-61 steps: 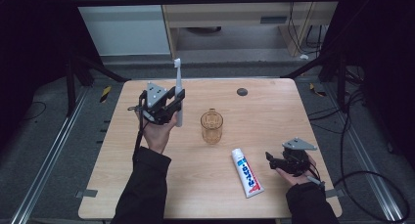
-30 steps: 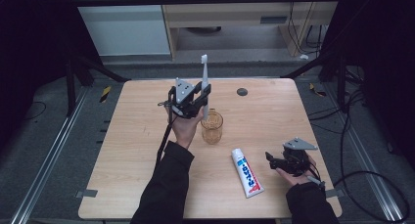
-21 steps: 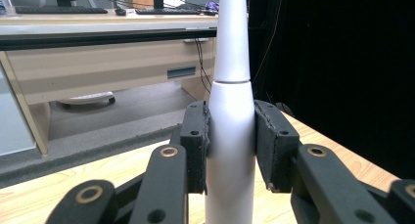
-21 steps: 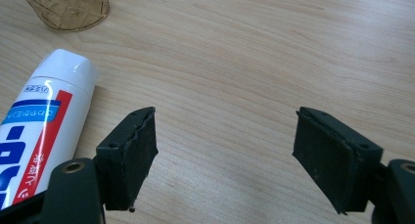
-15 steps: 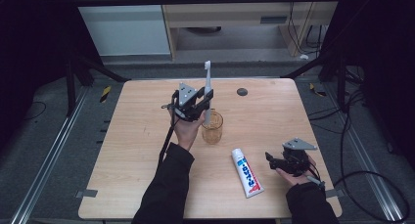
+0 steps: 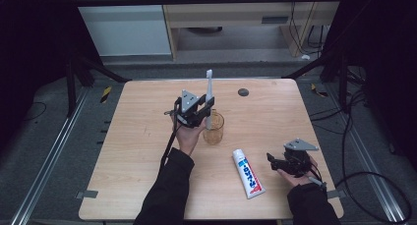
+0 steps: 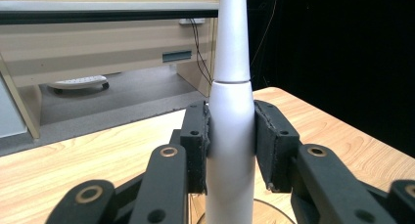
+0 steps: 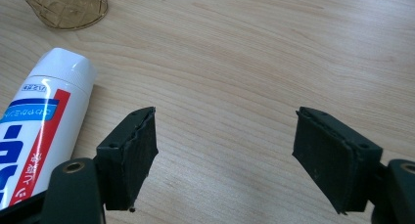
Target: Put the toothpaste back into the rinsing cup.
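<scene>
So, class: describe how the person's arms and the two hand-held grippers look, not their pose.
Both forearms wear dark sleeves. Each hand-held gripper is black: the left hand-held gripper and the right hand-held gripper each carry a grey three-cornered plate on top. A black cable trails from each. The jaws are black linkages with brass-coloured pivot rings and rough dark pads.

High view overhead, facing forward-down; gripper views close, low; all share table (image 6: 147, 136).

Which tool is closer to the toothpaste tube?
The right tool. It rests open on the table just beside the toothpaste tube. The left tool is farther off, holding the toothbrush over the glass cup.
</scene>
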`<state>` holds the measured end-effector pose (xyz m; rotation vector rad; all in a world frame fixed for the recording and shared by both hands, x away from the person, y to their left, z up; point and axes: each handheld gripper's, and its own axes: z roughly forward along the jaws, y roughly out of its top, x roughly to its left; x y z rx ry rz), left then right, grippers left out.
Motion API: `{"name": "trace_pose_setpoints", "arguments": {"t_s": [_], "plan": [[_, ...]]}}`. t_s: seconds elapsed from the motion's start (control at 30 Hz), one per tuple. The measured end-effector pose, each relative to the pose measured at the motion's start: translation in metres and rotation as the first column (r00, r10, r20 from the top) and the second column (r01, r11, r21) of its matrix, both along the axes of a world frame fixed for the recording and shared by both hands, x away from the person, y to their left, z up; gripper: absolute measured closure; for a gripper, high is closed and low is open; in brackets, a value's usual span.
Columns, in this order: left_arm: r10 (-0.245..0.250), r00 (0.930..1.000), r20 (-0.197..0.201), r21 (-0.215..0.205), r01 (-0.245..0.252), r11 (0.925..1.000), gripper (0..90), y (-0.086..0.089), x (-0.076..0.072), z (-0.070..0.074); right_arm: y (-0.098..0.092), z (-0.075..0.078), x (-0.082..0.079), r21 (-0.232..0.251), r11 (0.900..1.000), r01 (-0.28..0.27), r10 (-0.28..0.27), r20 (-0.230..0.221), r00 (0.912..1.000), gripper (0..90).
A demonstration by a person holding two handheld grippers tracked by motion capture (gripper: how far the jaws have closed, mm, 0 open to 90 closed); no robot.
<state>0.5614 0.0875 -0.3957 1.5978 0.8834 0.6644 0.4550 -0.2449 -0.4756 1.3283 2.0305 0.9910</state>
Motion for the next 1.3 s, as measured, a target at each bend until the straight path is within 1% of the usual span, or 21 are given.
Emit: {"name": "trace_pose_setpoints", "arguments": {"t_s": [0.1,0.2,0.23,0.27,0.4,0.43,0.8,0.93,1.03,1.2,1.3], "plan": [[-0.004,1.0,-0.005,0.0,0.004,1.0,67.0,0.0,0.0,-0.005,0.0,0.0,0.0,0.0,1.0,0.0,0.0,0.001,1.0,24.3],[-0.003,1.0,-0.007,0.008,0.003,1.0,66.9,0.0,-0.002,-0.008,0.0,0.0,0.0,-0.001,1.0,0.0,0.0,0.0,1.0,24.3],[-0.01,0.9999,-0.009,0.004,0.01,0.9999,66.9,0.0,-0.002,-0.01,0.0,0.0,0.0,-0.001,1.0,0.001,-0.001,0.0,1.0,24.3],[-0.007,0.9999,-0.01,0.01,0.007,0.9999,66.9,0.0,-0.002,-0.011,0.0,0.0,0.0,-0.001,1.0,0.001,-0.001,-0.001,1.0,24.3],[-0.019,0.9997,-0.015,0.012,0.019,0.9997,66.9,-0.001,-0.003,-0.017,0.0,0.0,0.0,-0.001,1.0,0.001,-0.001,0.0,1.0,24.3],[-0.015,0.9997,-0.017,0.015,0.015,0.9998,66.9,-0.001,-0.004,-0.019,0.0,0.0,0.0,-0.002,1.0,0.0,0.0,0.0,1.0,24.3],[-0.034,0.9986,-0.04,0.03,0.035,0.9989,66.8,0.002,-0.007,-0.034,0.0,0.0,0.0,-0.003,1.0,0.003,-0.003,-0.001,1.0,24.3],[-0.038,0.9985,-0.04,0.03,0.039,0.9988,66.8,0.004,-0.009,-0.038,0.0,-0.001,0.0,-0.006,1.0,0.003,-0.003,-0.002,1.0,24.3],[-0.041,0.9983,-0.041,0.04,0.042,0.9983,66.8,0.005,-0.011,-0.041,0.0,-0.001,0.0,-0.008,1.0,0.003,-0.003,-0.002,1.0,24.3],[-0.043,0.9981,-0.044,0.046,0.045,0.9979,66.7,0.006,-0.013,-0.045,0.0,-0.001,0.0,-0.008,1.0,0.005,-0.005,-0.002,1.0,24.4],[-0.046,0.9983,-0.037,0.047,0.048,0.9977,66.6,0.006,-0.015,-0.046,0.0,-0.001,0.0,-0.009,1.0,0.004,-0.004,-0.003,1.0,24.3]]}}
